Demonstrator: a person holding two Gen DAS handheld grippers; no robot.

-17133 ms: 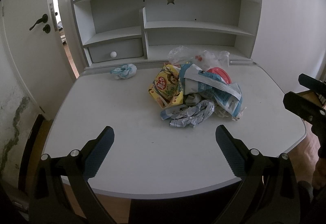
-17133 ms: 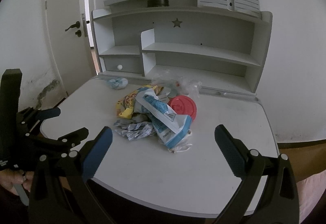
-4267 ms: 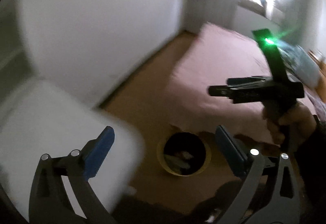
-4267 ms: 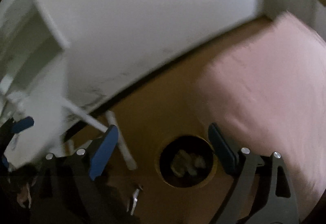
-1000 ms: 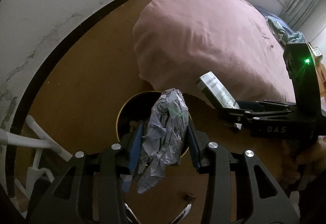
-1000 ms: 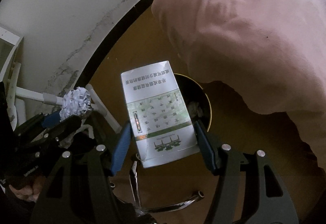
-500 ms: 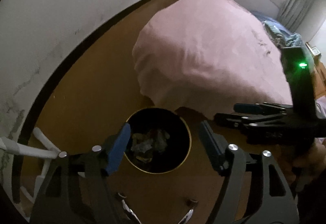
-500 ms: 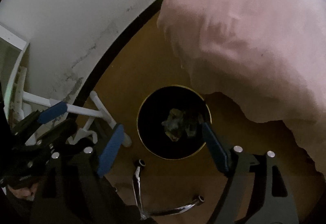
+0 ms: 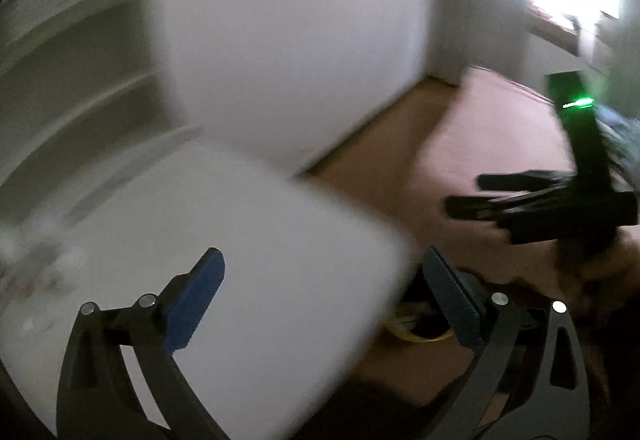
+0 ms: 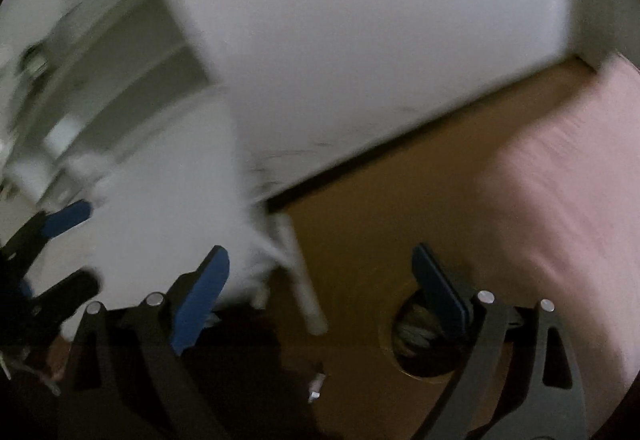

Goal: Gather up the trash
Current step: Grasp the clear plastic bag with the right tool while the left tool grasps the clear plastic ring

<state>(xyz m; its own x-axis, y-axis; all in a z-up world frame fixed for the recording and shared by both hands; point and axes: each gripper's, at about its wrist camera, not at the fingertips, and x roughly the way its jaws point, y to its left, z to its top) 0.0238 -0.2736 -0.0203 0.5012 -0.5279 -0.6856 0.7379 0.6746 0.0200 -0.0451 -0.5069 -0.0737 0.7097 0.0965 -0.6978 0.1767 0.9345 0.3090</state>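
Fingers of left gripper (image 9: 322, 300) and right gripper (image 10: 320, 296) just spread wide, wrapper and leaflet gone, bin (image 10: 416, 344) below.

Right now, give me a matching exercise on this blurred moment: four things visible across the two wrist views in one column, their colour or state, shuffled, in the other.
Things:
1. left gripper
2. trash bin
3. bed cover
4. desk top

States:
a. white, blurred
b. pink
c. jaws wide, nothing between them
d. on the brown floor, trash inside

Pairs: 1-c, 2-d, 3-b, 4-a
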